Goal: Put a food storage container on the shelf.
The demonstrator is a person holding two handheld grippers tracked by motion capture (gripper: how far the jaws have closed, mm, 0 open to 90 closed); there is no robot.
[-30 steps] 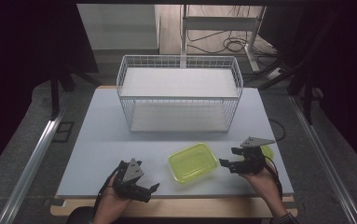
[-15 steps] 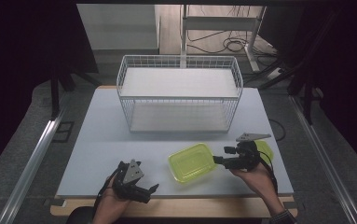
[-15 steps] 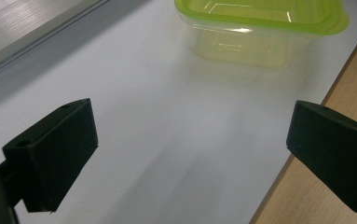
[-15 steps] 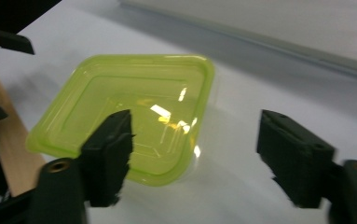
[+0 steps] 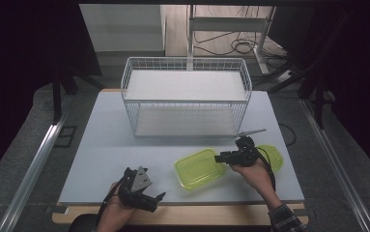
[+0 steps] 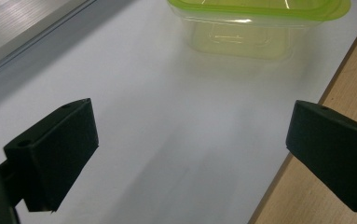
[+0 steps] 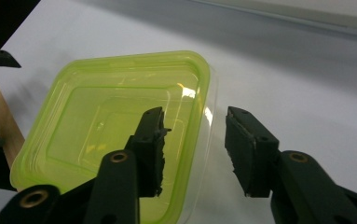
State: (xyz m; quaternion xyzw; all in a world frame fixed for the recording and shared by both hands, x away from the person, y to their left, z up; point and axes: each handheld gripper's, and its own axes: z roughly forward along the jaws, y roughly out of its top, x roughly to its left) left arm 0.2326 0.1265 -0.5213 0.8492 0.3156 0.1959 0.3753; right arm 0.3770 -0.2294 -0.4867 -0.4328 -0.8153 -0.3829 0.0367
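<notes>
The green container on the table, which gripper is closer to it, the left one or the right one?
Right. The right gripper straddles the green container's rim, jaws just closing, not yet pressing. The left gripper sits apart at the table's near edge, jaws open.

The right gripper point(image 5: 220, 158) sits at the right edge of the green container point(image 5: 199, 167), one finger point(image 7: 150, 144) inside over the wall, the other outside, pads not yet pressing. Its jaws have just been closing around that wall. The right hand point(image 5: 251, 170) holds it level. The left gripper point(image 5: 158, 197), near the container's left side, rests with fingers point(image 6: 57, 151) spread wide, nothing between.
</notes>
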